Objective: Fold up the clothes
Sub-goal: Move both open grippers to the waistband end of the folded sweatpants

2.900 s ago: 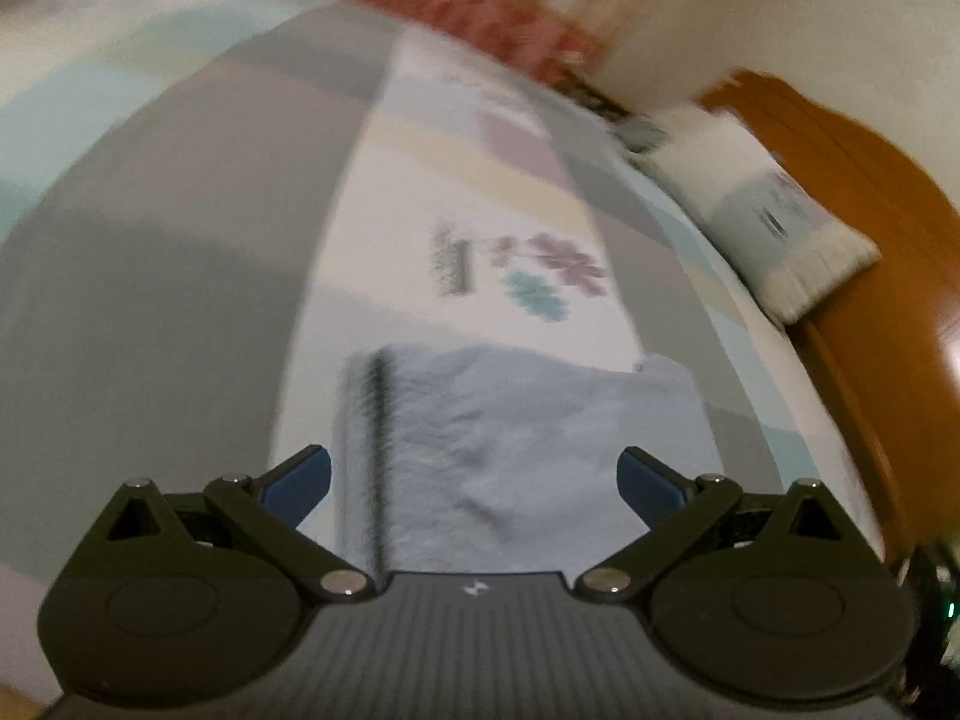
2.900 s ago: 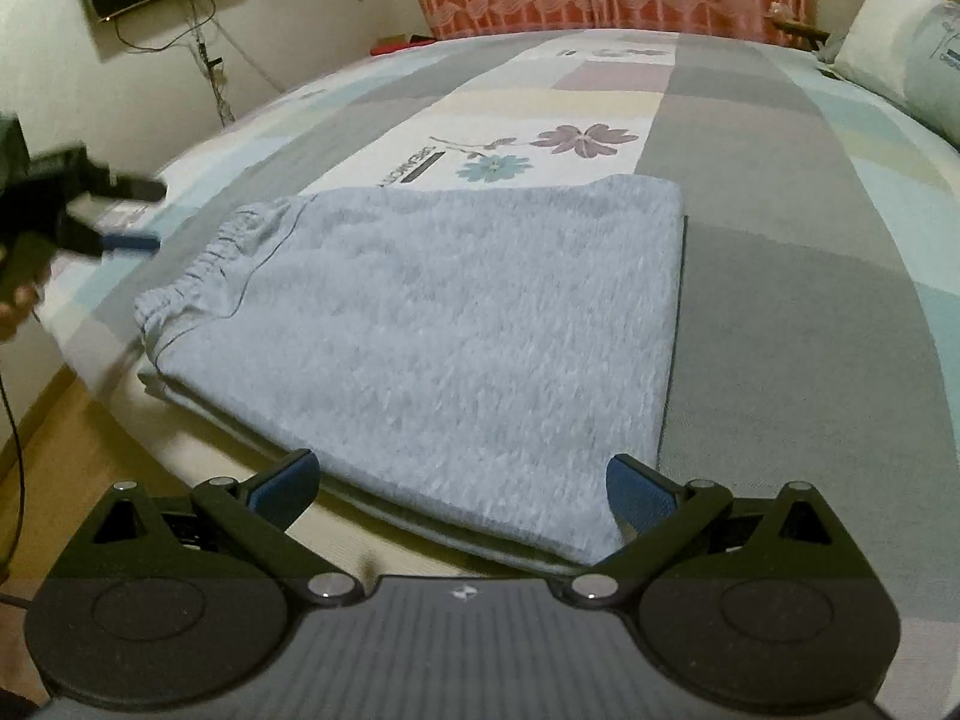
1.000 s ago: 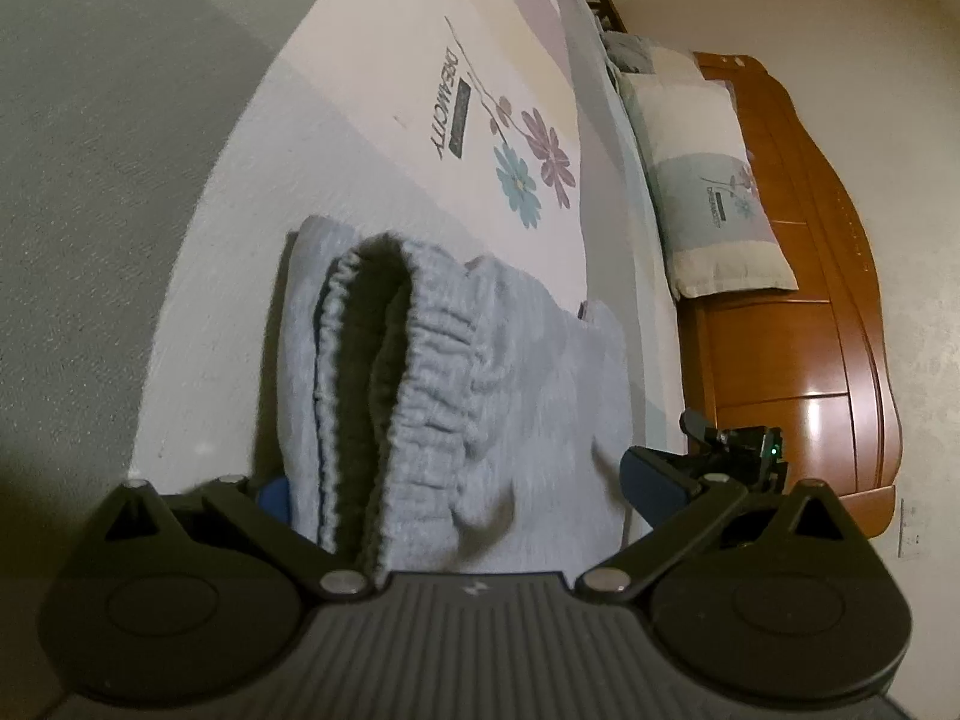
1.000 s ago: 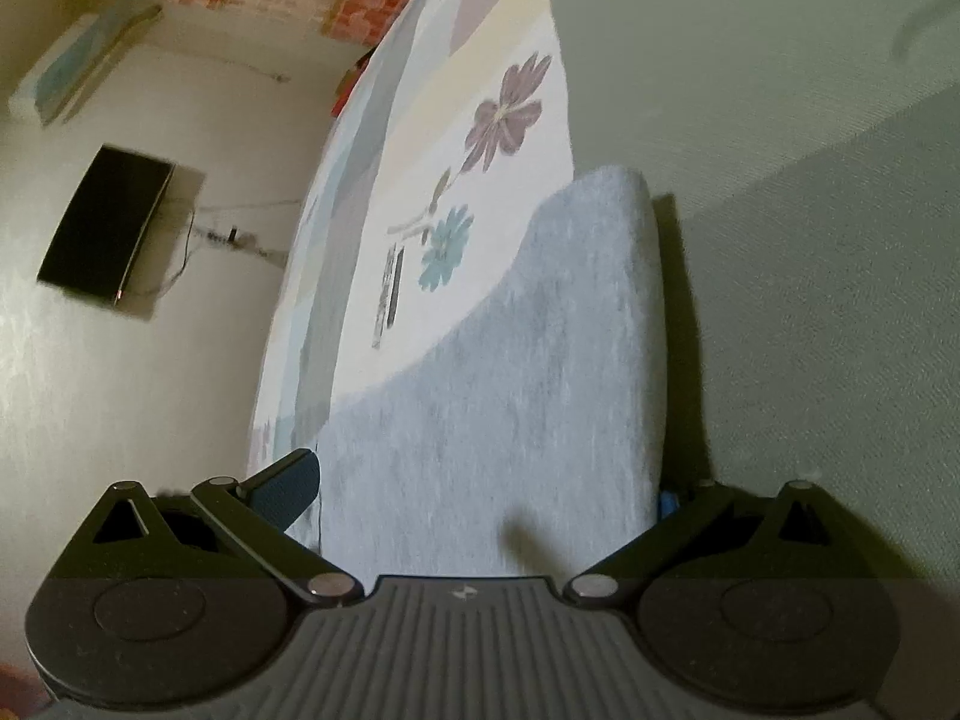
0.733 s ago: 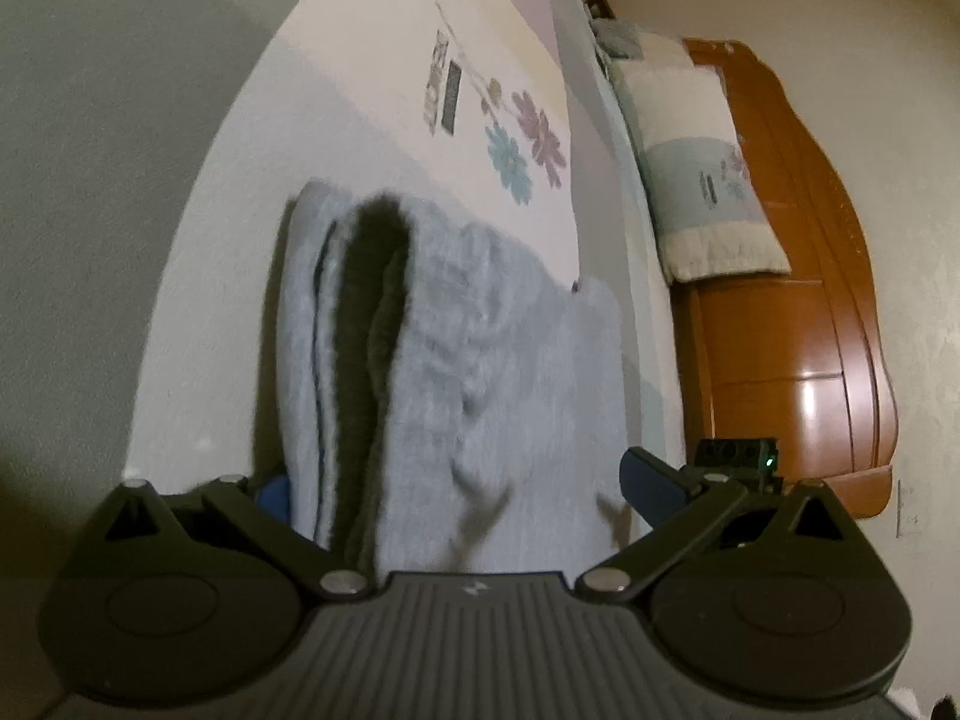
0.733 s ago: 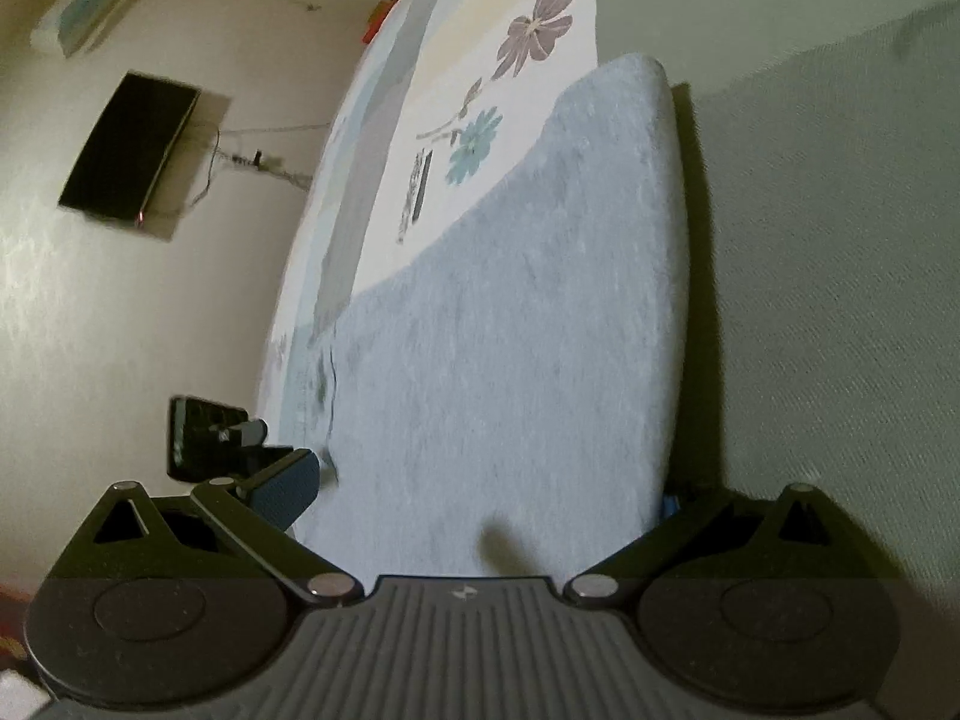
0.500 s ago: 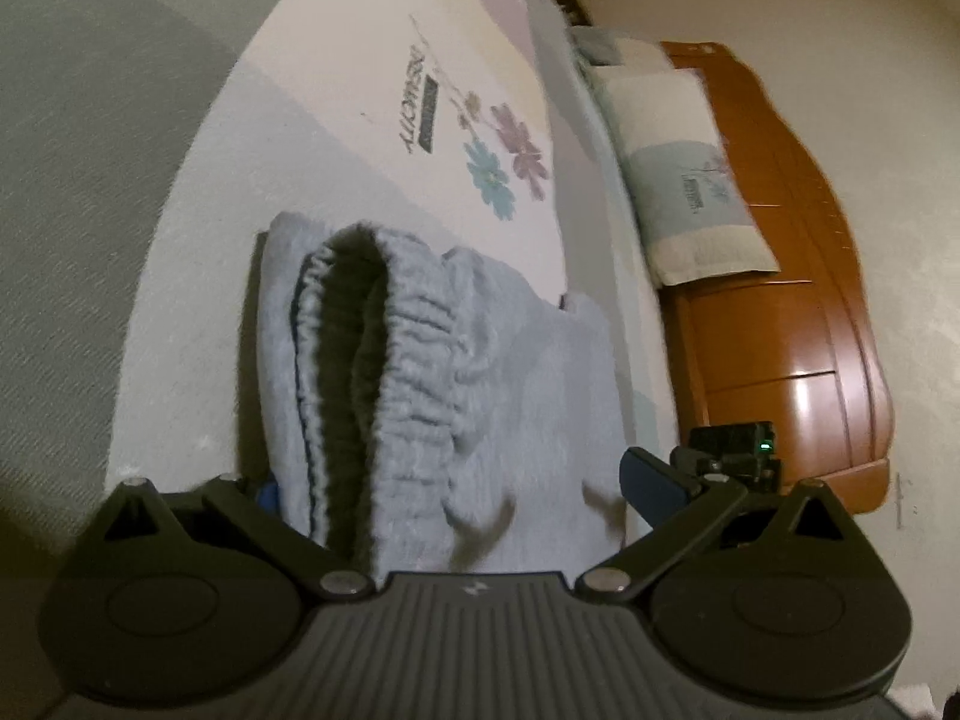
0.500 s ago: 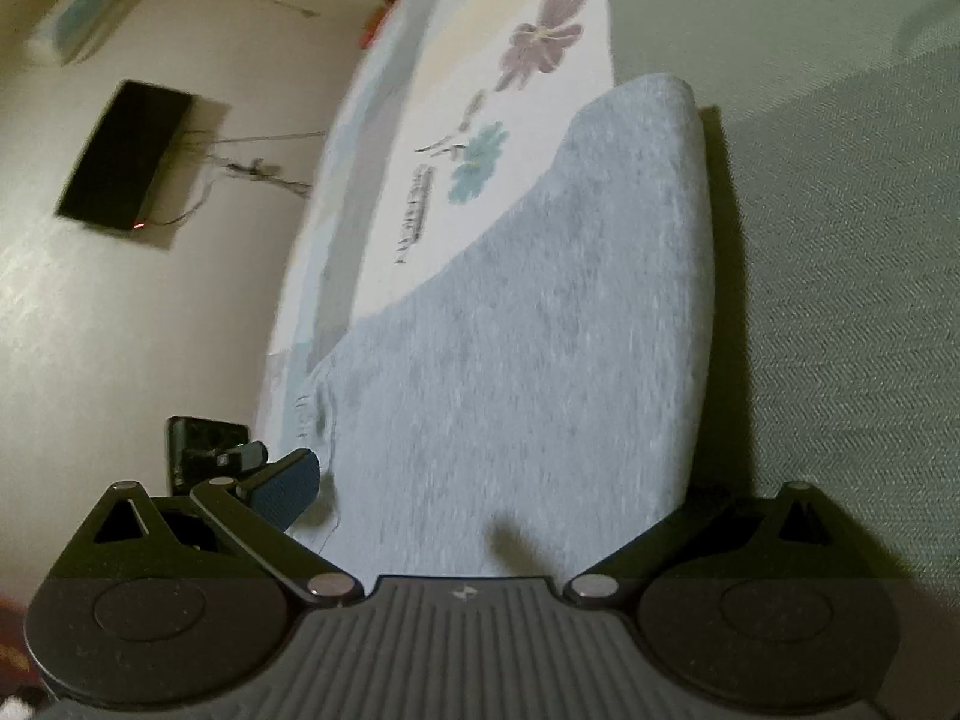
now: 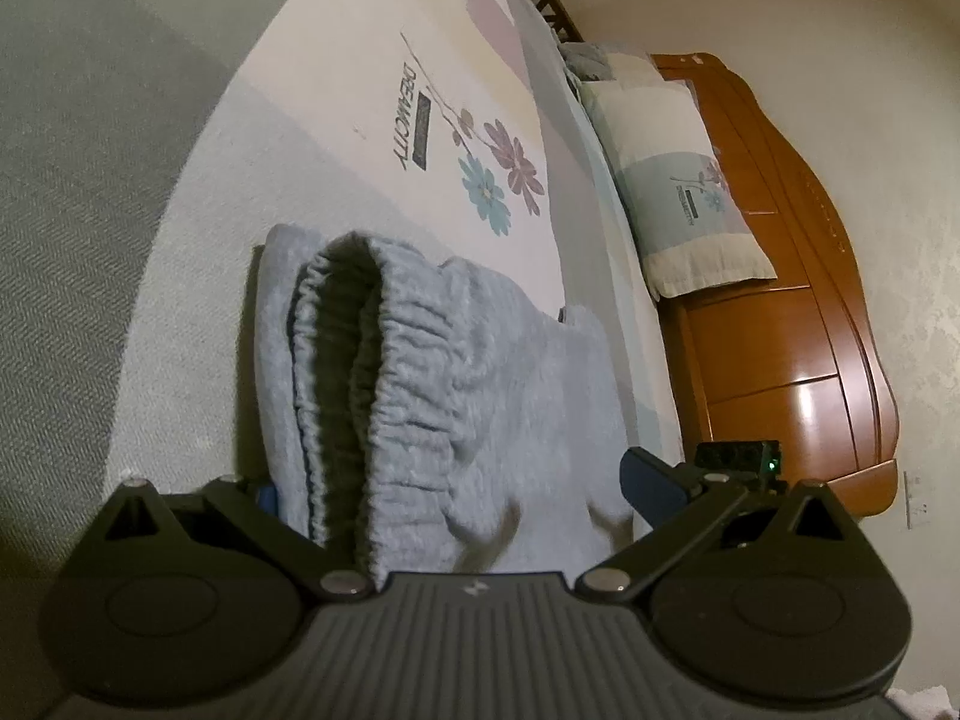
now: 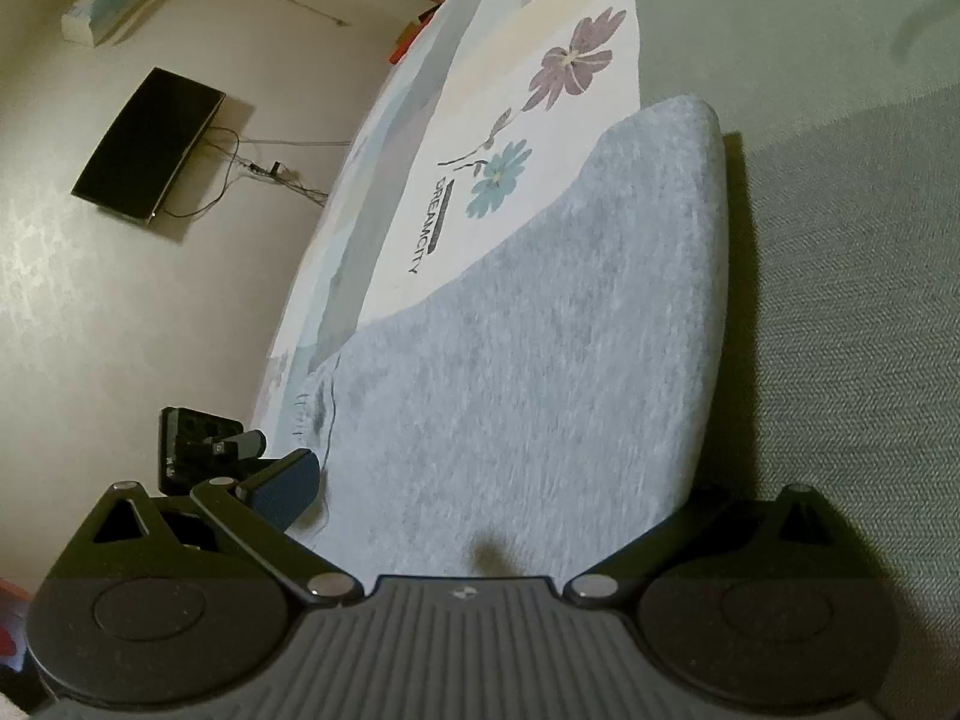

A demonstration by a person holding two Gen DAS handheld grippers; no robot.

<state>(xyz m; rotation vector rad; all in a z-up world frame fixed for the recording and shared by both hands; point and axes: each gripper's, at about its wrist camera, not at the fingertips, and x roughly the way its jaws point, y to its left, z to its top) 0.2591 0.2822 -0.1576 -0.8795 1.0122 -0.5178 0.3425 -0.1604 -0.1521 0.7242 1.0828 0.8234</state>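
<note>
Both tongs gape around grey shorts [image 9: 456, 396], each hiding one pad underneath.

Dim, warm indoor light here, with a glossy glare streak on the wooden headboard [image 9: 798, 396]. Deep shadow pools just beside the grey garment [image 10: 540, 372]. Fisheye bending curves the bedspread [image 9: 336, 138], corners vignette black, cloth nearest the lens smears softly.

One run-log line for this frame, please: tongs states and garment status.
left tongs: open, straddling waistband end | right tongs: open, straddling opposite end | grey garment: folded, flat on bedspread | grasp: not yet closed
</note>
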